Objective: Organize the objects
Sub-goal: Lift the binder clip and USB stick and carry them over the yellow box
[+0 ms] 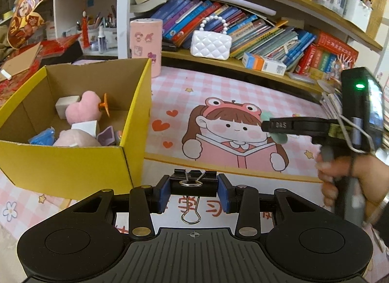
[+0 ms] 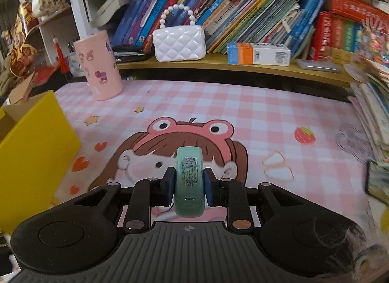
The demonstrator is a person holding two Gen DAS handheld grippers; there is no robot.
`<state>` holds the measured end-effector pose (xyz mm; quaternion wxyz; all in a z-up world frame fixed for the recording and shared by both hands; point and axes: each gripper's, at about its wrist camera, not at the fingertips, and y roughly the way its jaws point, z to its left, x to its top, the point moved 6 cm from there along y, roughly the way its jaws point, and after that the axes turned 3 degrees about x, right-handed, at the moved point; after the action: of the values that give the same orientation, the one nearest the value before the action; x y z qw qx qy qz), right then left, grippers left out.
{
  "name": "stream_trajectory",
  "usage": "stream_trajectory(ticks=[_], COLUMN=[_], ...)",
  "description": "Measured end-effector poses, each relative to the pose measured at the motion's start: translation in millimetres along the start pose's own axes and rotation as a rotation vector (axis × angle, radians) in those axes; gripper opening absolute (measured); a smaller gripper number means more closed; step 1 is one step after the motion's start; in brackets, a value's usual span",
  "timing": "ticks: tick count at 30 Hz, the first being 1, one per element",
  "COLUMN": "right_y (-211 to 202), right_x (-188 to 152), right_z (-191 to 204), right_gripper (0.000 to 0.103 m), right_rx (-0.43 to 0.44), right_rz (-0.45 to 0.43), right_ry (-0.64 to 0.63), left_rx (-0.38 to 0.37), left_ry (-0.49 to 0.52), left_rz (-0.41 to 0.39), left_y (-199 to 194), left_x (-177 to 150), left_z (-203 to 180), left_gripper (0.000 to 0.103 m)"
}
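My left gripper [image 1: 193,190] is shut on a black binder clip [image 1: 193,183], held above the pink checked mat just right of the yellow cardboard box [image 1: 73,161]. The box holds a pink plush [image 1: 81,110], white blocks and small toys. My right gripper [image 2: 189,185] is shut on a small mint-green device [image 2: 189,178] with a drawing on its top face, lifted over the cartoon girl on the mat [image 2: 243,103]. In the left wrist view the right gripper [image 1: 267,126] shows at the right, held by a hand [image 1: 340,173].
A pink sticker-covered cup [image 2: 99,66] stands at the mat's back left. A white quilted purse [image 2: 180,42] and an orange-and-blue carton [image 2: 257,53] sit on the low shelf below rows of books. Book stacks [image 2: 372,110] line the right edge. Triangular clips [image 2: 277,166] lie on the mat.
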<state>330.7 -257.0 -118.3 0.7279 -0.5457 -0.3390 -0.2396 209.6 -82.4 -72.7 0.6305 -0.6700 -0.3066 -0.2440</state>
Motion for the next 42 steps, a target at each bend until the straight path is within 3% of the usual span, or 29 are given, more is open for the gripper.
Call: stream_trajectory(ticks=[16,30,42], right_y=[-100,-120,-129], right_x=[-57,-102,-128], right_z=[77,170,221], right_gripper=[0.023,0.023,0.023], right_rx=[-0.023,-0.015,-0.01], right_rz=[0.041,0.094,0.101], right_ry=[0.096,0.024,0.039], left_rx=[-0.114,-0.09,-0.1], left_ry=[0.066,0.029,0.066], left_rz=[-0.039,-0.001,-0.001], left_y=[-30,-61,-82], left_x=[-11,-39,-55], left_z=[41,125,164], left_gripper=[0.039,0.039,0.039])
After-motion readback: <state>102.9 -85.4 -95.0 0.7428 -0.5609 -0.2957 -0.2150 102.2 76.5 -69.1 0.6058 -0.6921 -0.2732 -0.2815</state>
